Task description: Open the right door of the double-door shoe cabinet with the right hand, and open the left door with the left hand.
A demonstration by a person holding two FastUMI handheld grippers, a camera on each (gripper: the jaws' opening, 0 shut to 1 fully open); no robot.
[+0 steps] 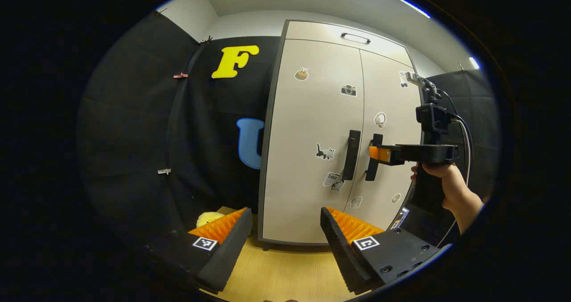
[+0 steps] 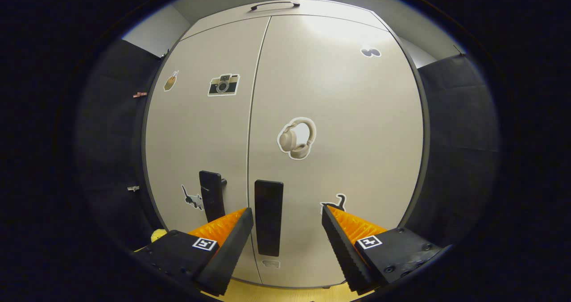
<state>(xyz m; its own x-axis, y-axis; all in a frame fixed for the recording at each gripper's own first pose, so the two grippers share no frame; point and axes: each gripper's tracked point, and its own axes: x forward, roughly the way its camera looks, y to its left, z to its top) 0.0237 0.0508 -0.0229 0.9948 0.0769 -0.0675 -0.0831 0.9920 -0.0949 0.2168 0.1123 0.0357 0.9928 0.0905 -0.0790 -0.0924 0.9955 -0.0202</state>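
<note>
Shoe cabinet [image 1: 312, 128] doors both closed, right gripper [image 1: 377, 154] level with the right door handle [image 2: 268, 217], fingers spread wide, gripping nothing, left gripper [image 1: 283, 230] likewise wide open and empty.

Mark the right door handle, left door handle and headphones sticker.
right door handle [image 2: 268, 217], right gripper view, middle of the black bar.
left door handle [image 1: 351, 155], left gripper view, mid bar.
headphones sticker [image 2: 289, 140], right gripper view, left earcup.

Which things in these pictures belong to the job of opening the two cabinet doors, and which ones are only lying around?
Belong to the job:
shoe cabinet
left door handle
right door handle
right gripper, open, close to the right door handle
left gripper, open, farther back

Only lying around:
stickers on the doors, such as the headphones sticker
yellow soft thing on the floor beside the cabinet
</note>
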